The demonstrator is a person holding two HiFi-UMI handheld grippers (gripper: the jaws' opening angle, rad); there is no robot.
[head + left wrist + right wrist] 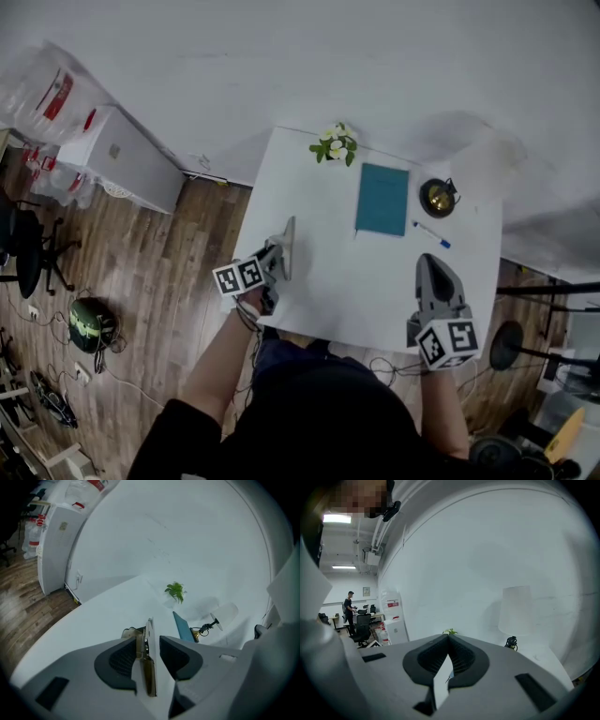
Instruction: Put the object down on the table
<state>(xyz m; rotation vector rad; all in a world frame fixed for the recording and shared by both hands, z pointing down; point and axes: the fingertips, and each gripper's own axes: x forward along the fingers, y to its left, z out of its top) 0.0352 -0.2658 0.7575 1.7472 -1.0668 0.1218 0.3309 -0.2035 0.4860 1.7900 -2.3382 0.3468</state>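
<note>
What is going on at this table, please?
A person holds a tool in each hand at a white table. The left tool has a thin grey panel on edge between its jaws, which stand apart with a gap on one side. The right tool hangs shut at the near edge. A teal book and plant sit farther back.

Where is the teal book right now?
In the head view the teal book lies flat toward the far edge of the white table, right of the small plant and left of the pen.
</note>
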